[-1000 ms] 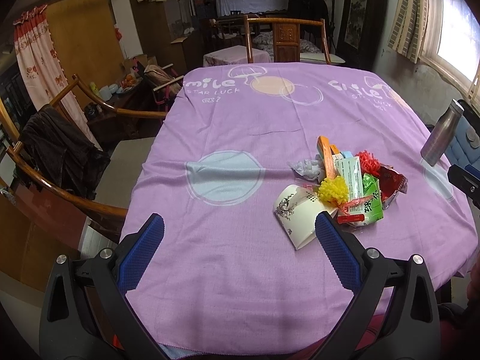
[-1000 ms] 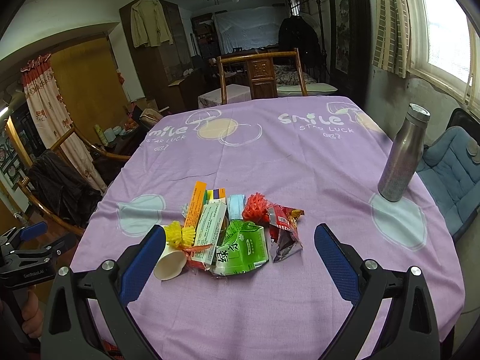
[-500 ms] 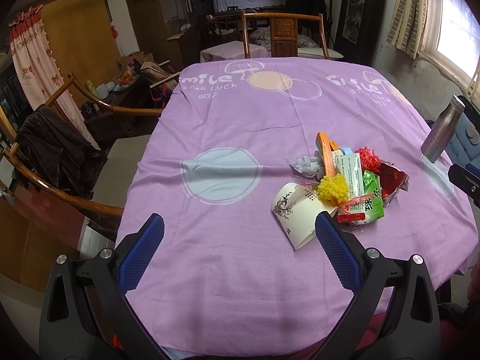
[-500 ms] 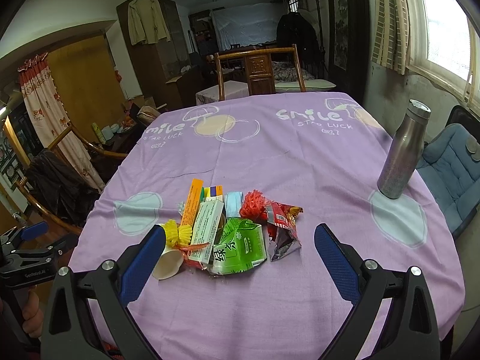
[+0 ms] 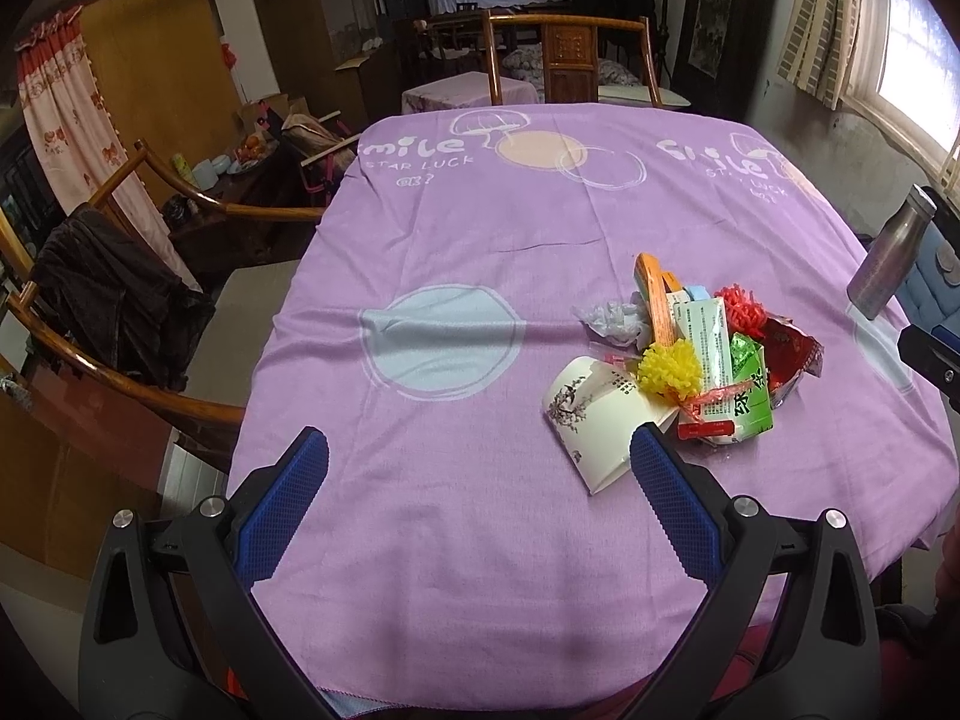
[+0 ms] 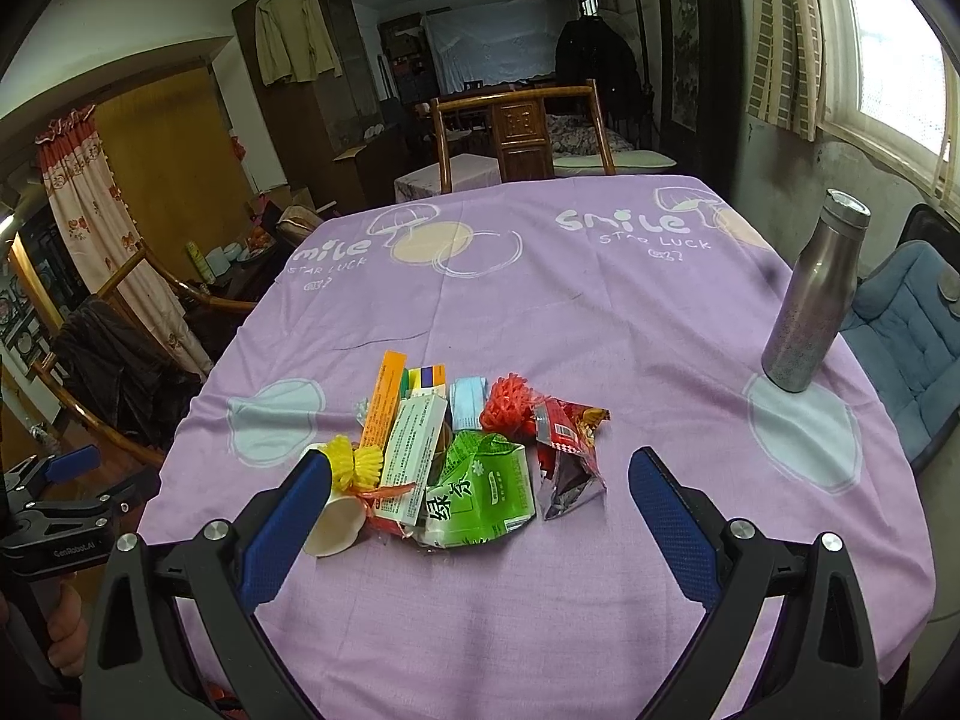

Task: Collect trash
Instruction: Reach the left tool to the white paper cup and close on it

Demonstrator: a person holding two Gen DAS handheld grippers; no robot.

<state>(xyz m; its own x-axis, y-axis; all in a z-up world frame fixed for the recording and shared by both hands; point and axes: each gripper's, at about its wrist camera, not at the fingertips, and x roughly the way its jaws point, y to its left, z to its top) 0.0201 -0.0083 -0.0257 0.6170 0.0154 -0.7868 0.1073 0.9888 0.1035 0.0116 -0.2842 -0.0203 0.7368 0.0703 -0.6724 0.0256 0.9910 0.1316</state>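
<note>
A pile of trash lies on the purple tablecloth [image 5: 480,228]: a white paper cup [image 5: 594,420] on its side, a green drink carton [image 6: 480,495], a red snack wrapper [image 6: 567,450], a yellow mesh ball [image 5: 669,369], a red mesh ball [image 6: 507,408], an orange box [image 6: 384,405] and crumpled tissue [image 5: 612,318]. My left gripper [image 5: 477,453] is open and empty, above the cloth left of the cup. My right gripper [image 6: 480,471] is open and empty, just short of the pile.
A steel bottle [image 6: 816,300] stands at the table's right side. Wooden chairs stand at the far end [image 6: 522,126] and at the left [image 5: 120,300], one draped with a dark jacket. A blue cushioned seat [image 6: 906,330] is to the right.
Both grippers have drifted slightly nearer the table, and both views sit a little lower. Nothing on the table has moved.
</note>
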